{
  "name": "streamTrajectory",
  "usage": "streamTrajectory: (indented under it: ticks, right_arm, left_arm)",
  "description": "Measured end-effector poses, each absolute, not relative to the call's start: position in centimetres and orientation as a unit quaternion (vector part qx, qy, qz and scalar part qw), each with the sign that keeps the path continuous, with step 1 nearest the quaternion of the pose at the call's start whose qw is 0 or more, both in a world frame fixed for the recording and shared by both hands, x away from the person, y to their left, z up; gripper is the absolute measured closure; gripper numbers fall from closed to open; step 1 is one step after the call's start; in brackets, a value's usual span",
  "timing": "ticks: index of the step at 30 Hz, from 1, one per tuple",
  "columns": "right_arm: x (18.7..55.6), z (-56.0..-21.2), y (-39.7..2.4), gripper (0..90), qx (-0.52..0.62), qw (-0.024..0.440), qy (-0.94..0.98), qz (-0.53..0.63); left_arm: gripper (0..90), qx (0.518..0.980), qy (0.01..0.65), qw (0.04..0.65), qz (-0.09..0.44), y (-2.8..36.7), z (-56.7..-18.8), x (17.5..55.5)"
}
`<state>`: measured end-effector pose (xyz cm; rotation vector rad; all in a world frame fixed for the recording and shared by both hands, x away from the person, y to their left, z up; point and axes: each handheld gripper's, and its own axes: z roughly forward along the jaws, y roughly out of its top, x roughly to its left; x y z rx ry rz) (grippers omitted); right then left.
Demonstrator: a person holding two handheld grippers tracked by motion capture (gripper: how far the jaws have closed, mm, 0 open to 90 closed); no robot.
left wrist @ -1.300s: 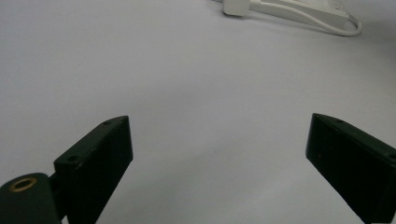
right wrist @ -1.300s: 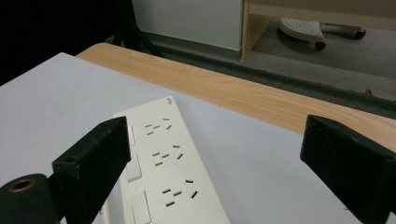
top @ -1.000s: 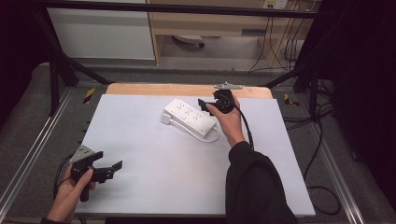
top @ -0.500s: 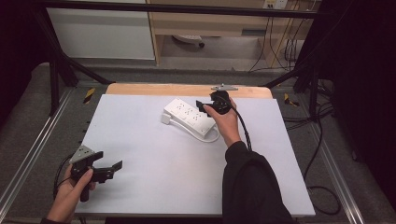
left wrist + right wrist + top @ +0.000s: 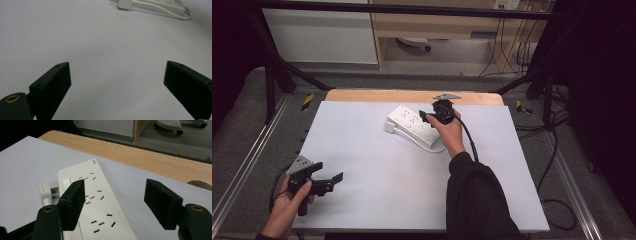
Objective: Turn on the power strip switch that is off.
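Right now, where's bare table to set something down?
Free: the wide white stretch between the left gripper and the power strip, and the near right corner beside the sleeve. Crowded: the far middle, where the right gripper hovers over the strip.

Power strip (image 5: 413,125) far-centre on table (image 5: 377,200), its plug (image 5: 45,192) seemingly lying beside it

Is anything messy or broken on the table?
Nothing looks broken or spilled. The white power strip lies flat but slanted across the table, its plug lying loose beside it. The right gripper hovers open over it.
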<state>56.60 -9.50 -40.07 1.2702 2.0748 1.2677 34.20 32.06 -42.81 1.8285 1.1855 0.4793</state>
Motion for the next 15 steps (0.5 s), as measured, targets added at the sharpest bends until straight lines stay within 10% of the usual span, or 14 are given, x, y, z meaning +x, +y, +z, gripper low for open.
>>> streamTrajectory:
  ticks: [15]
  right_arm:
    - [56.8, -41.7, -8.0, 49.5, 0.446, 0.180, 0.754, 0.446]
  left_arm:
    - [7.5, 0.737, 0.475, 0.440, 0.193, 32.0, -42.8, 34.2]
